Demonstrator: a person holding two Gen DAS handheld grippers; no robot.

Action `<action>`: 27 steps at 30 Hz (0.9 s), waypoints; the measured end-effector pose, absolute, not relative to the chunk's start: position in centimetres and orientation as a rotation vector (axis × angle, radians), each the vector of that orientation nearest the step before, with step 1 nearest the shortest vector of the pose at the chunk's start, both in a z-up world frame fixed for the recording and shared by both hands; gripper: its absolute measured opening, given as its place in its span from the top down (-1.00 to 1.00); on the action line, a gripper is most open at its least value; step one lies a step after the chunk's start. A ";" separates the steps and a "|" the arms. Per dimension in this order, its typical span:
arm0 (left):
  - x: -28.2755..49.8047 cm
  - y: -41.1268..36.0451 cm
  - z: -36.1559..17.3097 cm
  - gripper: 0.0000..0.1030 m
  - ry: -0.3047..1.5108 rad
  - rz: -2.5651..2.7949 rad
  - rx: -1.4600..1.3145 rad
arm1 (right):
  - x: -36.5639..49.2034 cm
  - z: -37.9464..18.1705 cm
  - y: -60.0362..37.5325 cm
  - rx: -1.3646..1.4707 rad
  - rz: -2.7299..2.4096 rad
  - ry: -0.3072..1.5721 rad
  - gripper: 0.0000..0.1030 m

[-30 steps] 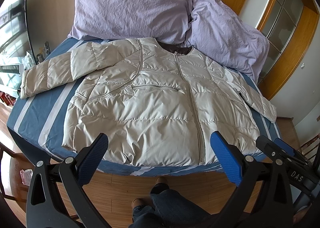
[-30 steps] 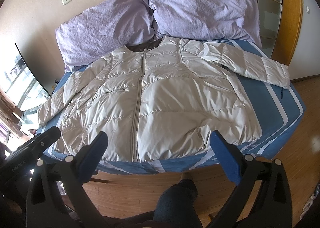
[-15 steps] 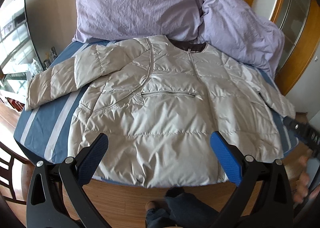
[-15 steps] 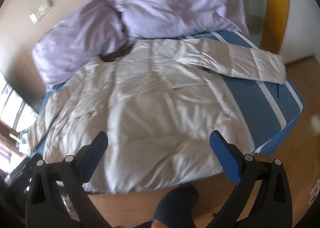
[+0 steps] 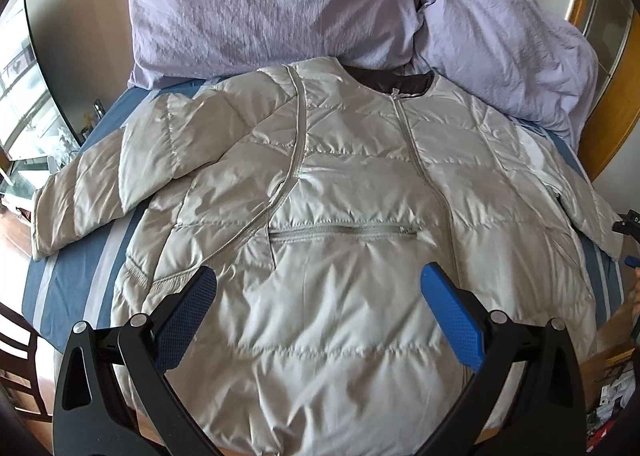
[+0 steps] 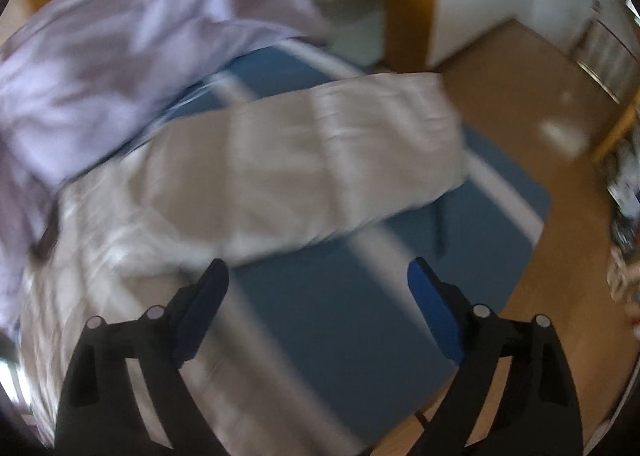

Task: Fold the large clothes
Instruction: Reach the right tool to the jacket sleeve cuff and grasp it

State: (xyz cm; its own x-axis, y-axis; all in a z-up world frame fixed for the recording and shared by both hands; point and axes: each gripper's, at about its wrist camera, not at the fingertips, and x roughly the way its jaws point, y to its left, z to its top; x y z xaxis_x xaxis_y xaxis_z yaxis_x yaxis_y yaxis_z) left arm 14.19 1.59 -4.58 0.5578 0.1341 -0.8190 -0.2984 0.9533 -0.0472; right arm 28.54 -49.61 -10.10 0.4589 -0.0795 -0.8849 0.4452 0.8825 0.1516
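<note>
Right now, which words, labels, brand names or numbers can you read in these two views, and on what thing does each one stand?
"DA": white letters, cut off by the picture's edge, on the black body of the right gripper, seen in the left wrist view.
The puffer jacket, pillows and striped bedsheet show no print.
The right wrist view is too blurred to read anything.

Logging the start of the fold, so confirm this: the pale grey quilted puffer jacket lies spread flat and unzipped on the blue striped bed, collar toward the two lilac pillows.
Not quite: the pale grey quilted puffer jacket is zipped shut, its front zipper closed from collar down, as the left wrist view shows. It does lie spread flat on the blue striped bed, collar toward the two lilac pillows.
</note>
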 end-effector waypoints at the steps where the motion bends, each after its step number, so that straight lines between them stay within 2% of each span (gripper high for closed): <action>1: 14.6 1.7 -4.8 -0.97 0.957 0.261 -0.193 | 29.4 -10.5 -51.3 0.404 -0.373 1.052 -0.74; 8: 16.7 2.3 -5.8 -0.97 1.011 0.284 -0.214 | 33.4 -13.1 -59.0 0.393 -0.558 1.074 -0.67; 16: 18.2 3.0 -6.1 -0.97 1.031 0.291 -0.237 | 34.0 -15.8 -61.3 0.471 -0.526 1.122 -0.21; 20: 18.9 2.9 -6.2 -0.97 1.035 0.283 -0.246 | 33.9 -16.6 -61.2 0.504 -0.508 1.117 -0.11; 23: 19.1 2.8 -6.4 -0.97 1.039 0.275 -0.245 | 33.6 -16.6 -60.6 0.493 -0.493 1.104 0.16; 25: 19.2 2.8 -6.4 -0.97 1.041 0.272 -0.248 | 33.9 -16.1 -59.7 0.474 -0.467 1.096 0.48; 27: 19.2 2.9 -6.4 -0.97 1.039 0.272 -0.253 | 34.2 -15.4 -58.8 0.433 -0.460 1.081 0.59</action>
